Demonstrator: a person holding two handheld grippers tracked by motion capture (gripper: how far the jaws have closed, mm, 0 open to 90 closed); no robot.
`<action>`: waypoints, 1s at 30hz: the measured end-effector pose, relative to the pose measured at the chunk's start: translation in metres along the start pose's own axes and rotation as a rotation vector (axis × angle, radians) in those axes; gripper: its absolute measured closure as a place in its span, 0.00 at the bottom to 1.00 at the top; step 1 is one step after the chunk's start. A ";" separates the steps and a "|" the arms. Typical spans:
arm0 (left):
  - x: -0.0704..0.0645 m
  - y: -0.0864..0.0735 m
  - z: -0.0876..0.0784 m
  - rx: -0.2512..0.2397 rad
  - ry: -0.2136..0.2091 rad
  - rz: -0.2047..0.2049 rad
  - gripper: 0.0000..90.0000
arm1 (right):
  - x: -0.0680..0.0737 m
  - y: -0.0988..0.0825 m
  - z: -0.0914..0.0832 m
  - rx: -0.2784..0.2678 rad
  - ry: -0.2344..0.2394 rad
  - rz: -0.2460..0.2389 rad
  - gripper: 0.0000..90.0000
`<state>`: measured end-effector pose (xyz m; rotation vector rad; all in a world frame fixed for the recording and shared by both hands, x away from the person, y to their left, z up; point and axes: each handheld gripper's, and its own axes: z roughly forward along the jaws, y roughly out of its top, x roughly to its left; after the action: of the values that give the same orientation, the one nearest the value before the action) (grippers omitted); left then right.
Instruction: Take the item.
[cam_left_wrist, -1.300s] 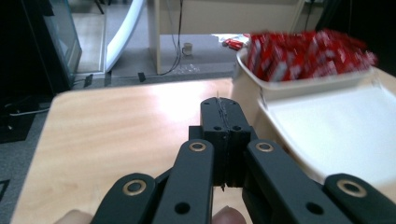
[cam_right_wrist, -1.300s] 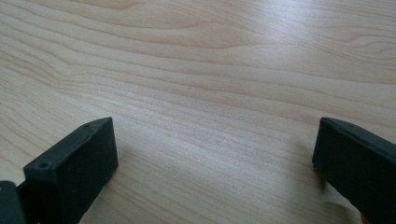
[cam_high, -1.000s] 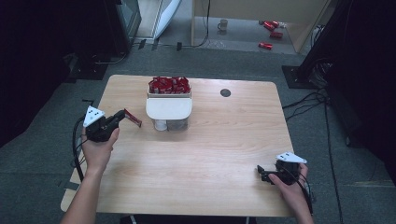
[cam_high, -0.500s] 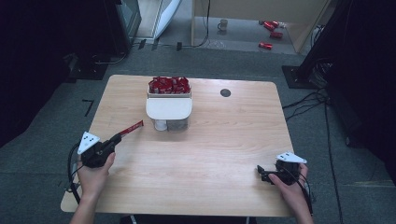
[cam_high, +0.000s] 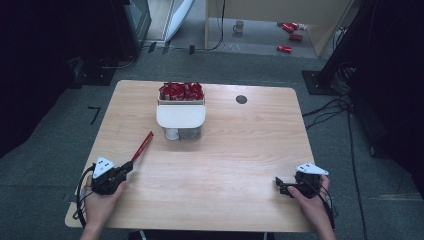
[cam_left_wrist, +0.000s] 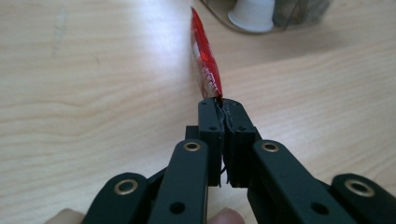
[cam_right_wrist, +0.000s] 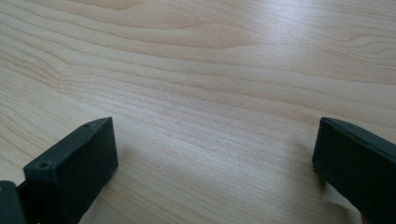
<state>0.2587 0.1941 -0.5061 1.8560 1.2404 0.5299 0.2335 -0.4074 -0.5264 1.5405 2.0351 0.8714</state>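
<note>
Left gripper (cam_high: 131, 165) has drawn back from the white container (cam_high: 180, 116) toward the table's near edge — jaws clamped on a red sachet (cam_left_wrist: 205, 63) projecting ahead of them. Extraction appears complete. Right gripper (cam_right_wrist: 215, 154) idle, jaws wide apart, empty.

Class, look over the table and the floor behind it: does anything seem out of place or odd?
Yes: red packets lie scattered on the floor beyond the table, away from the container full of the same red packets. On the table itself nothing looks spilled.
</note>
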 end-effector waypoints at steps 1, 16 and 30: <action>0.000 0.000 0.000 0.009 0.002 0.007 0.95 | 0.000 0.000 0.000 0.000 0.000 0.000 0.00; 0.005 -0.003 -0.005 0.025 0.013 -0.019 0.64 | 0.000 0.000 0.000 0.000 0.000 0.000 0.00; 0.028 -0.014 -0.025 0.090 0.120 -0.111 0.26 | 0.000 0.000 0.000 0.000 0.000 0.000 0.00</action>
<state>0.2447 0.2317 -0.5054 1.8392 1.4591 0.5386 0.2335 -0.4074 -0.5264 1.5402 2.0354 0.8714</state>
